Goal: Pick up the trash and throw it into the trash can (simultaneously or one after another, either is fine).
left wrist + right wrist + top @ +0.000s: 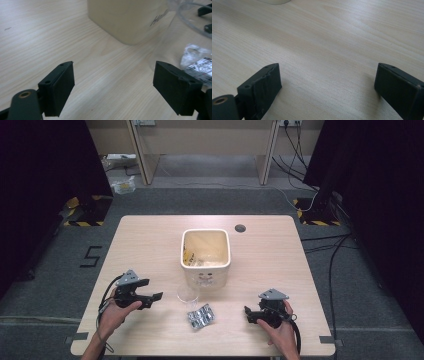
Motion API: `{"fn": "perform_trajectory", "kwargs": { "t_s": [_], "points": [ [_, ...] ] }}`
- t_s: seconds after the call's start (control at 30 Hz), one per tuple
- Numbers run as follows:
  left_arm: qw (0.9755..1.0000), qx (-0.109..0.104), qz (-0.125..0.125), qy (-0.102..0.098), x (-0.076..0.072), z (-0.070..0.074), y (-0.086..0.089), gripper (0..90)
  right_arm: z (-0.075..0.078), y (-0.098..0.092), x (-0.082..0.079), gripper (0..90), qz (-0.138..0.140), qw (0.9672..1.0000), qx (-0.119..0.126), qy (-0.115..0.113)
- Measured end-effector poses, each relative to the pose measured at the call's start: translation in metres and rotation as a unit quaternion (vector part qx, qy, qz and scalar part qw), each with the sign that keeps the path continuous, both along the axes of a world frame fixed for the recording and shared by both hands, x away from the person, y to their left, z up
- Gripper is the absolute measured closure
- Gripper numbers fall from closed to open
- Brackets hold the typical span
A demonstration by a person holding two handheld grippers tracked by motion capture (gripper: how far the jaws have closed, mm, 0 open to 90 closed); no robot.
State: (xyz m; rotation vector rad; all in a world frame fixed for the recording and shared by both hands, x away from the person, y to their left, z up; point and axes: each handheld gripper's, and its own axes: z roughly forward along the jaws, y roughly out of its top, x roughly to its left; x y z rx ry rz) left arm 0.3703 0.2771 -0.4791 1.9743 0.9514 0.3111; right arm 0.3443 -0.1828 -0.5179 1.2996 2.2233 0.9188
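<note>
High view: wooden table point(150, 240) fills centre of frame. Cream bin point(205, 256) stands at centre, open top. Clear plastic cup point(188, 293) just below bin's lower left corner. Silver blister pack point(201, 316) lies lower centre, just below cup, between both grippers. Left gripper point(155, 299) at lower left, held in hand, jaws spread wide, empty, aimed right toward cup. Right gripper point(248, 314) at lower right, held in hand, jaws spread wide, empty, aimed left toward pack, over bare wood.
</note>
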Motion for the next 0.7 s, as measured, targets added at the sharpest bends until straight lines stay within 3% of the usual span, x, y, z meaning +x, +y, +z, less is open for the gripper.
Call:
{"fn": "perform_trajectory", "kwargs": {
  "t_s": [0.4,0.7],
  "points": [
    [0.9992,-0.020,-0.035,-0.001,-0.003,0.019,-0.020,18.2,0.000,0.000,0.000,7.2,0.001,1.0000,0.000,0.001],
    [0.9988,-0.023,-0.044,0.004,-0.001,0.026,-0.028,19.6,0.000,0.000,0.000,7.2,0.001,1.0000,-0.001,0.000]
  ]
}}
